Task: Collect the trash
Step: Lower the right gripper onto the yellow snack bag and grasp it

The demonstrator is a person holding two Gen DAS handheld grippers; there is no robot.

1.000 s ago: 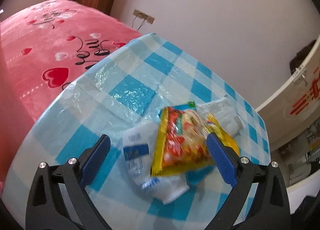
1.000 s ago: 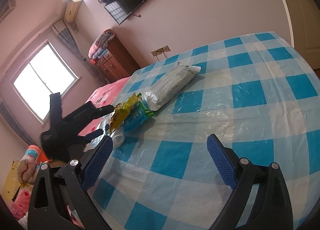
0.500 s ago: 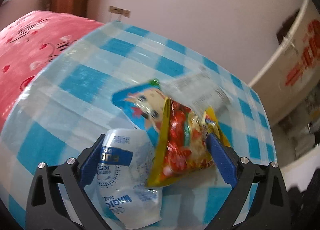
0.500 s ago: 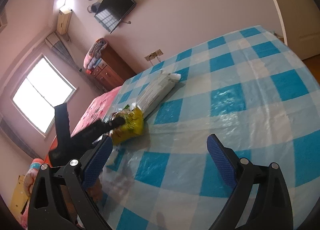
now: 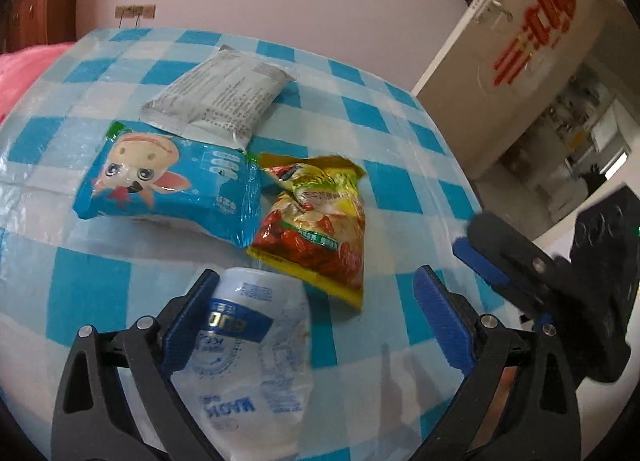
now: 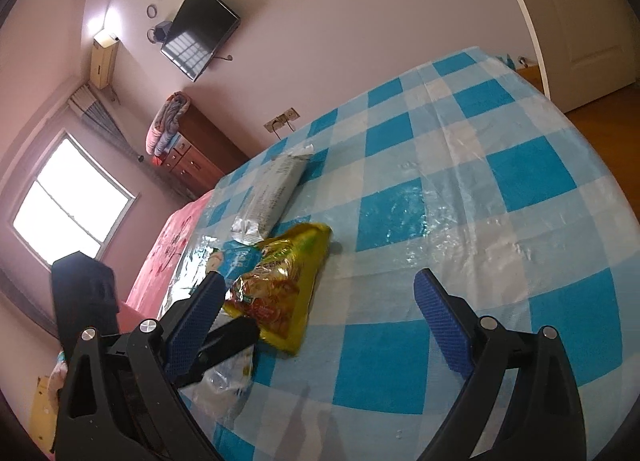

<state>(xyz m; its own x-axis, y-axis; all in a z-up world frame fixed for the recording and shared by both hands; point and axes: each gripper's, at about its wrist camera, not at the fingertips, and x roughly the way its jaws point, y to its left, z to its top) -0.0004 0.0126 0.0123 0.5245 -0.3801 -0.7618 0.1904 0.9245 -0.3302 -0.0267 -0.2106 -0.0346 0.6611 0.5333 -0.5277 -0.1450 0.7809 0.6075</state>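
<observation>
Several wrappers lie on the blue-and-white checked table [image 5: 92, 285]. A clear crumpled bag with blue print [image 5: 256, 357] lies between the fingers of my open left gripper [image 5: 316, 321], against its left finger. Beyond it lie a yellow-and-red snack bag [image 5: 316, 229], a blue cartoon packet [image 5: 168, 189] and a grey-white packet [image 5: 220, 97]. My right gripper [image 6: 320, 321] is open and empty over the table, with the yellow snack bag [image 6: 284, 285] just past its left finger. The right gripper also shows in the left wrist view [image 5: 560, 289] at right.
A pink bed [image 6: 168, 245] lies beyond the table's left side. A wooden dresser [image 6: 192, 157] and a wall TV [image 6: 200, 41] stand behind. A white door with red characters [image 5: 516, 41] is at right. The table's edge curves away at the right [image 6: 600, 165].
My left gripper has swung right and moved back, so all the wrappers now show. The yellow bag now lies flat. My right gripper has moved closer to the wrappers.
</observation>
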